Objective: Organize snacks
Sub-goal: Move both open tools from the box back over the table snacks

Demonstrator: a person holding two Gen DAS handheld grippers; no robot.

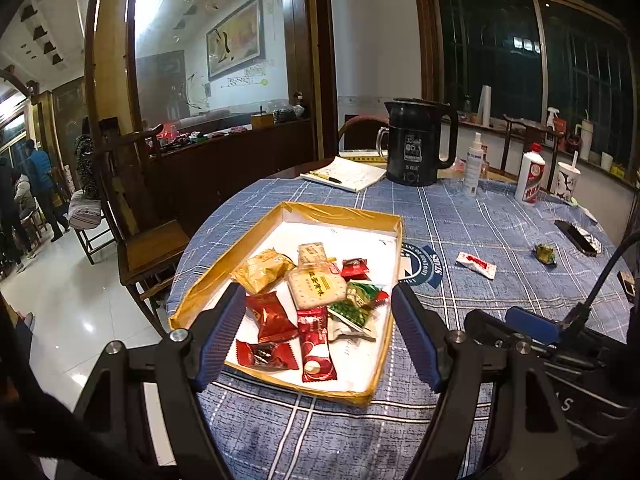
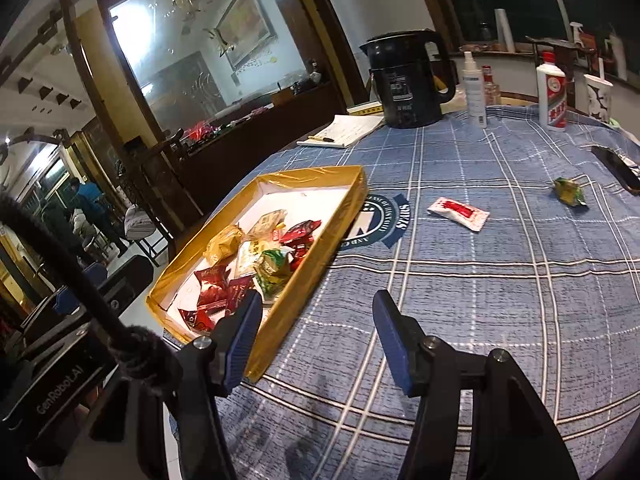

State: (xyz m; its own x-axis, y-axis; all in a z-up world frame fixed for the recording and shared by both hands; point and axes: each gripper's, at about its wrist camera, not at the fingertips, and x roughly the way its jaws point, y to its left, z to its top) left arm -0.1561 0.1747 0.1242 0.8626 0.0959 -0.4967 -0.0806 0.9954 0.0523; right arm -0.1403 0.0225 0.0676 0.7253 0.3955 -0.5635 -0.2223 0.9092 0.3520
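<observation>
Snacks lay heaped in the shallow gold-rimmed tray on the blue plaid tablecloth: red wrappers nearest me, a pale round-cornered cracker pack in the middle, a golden pouch to its left and green packets to its right. My left gripper hovered above the near end of the tray, its blue pads spread wide and holding nothing. My right gripper hung over bare cloth just beside the tray's right wall, jaws likewise apart and empty. Two snacks sat outside the tray, well apart from it: a red-and-white sachet on the cloth, and a crumpled green-yellow wrapper farther right, near a dark phone. A black kettle, an open notebook, a spray bottle and a white bottle stood along the far edge.
</observation>
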